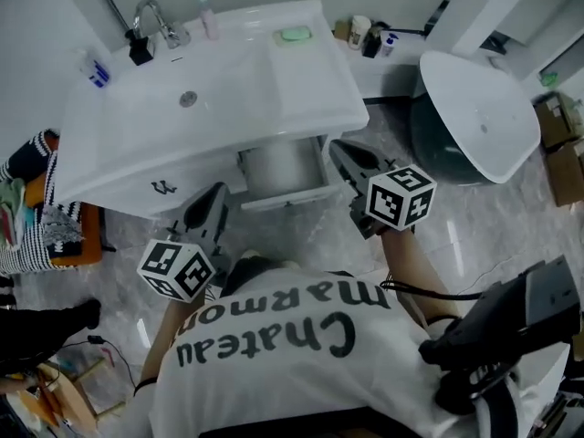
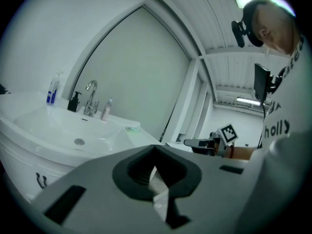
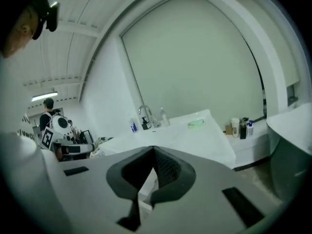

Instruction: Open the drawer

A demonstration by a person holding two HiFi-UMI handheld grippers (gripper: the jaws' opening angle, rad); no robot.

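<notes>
Under the white sink counter [image 1: 301,89] the drawer [image 1: 285,192] stands pulled out, its grey inside showing behind the white front. My left gripper [image 1: 215,196] hangs in front of the vanity, left of the drawer, jaws closed on nothing. My right gripper [image 1: 339,150] is by the drawer's right corner, jaws together and empty. In the left gripper view the left gripper [image 2: 155,149] points over the sink basin [image 2: 63,130]. In the right gripper view the right gripper [image 3: 153,149] points along the counter [image 3: 200,138]. The drawer is hidden in both gripper views.
A faucet [image 1: 151,16], bottles and a green soap [image 1: 294,35] stand on the counter. A white tub [image 1: 479,112] is at the right, with cardboard boxes [image 1: 561,144] beyond it. Striped cloth [image 1: 27,203] lies on a stand at the left. The floor is grey marble.
</notes>
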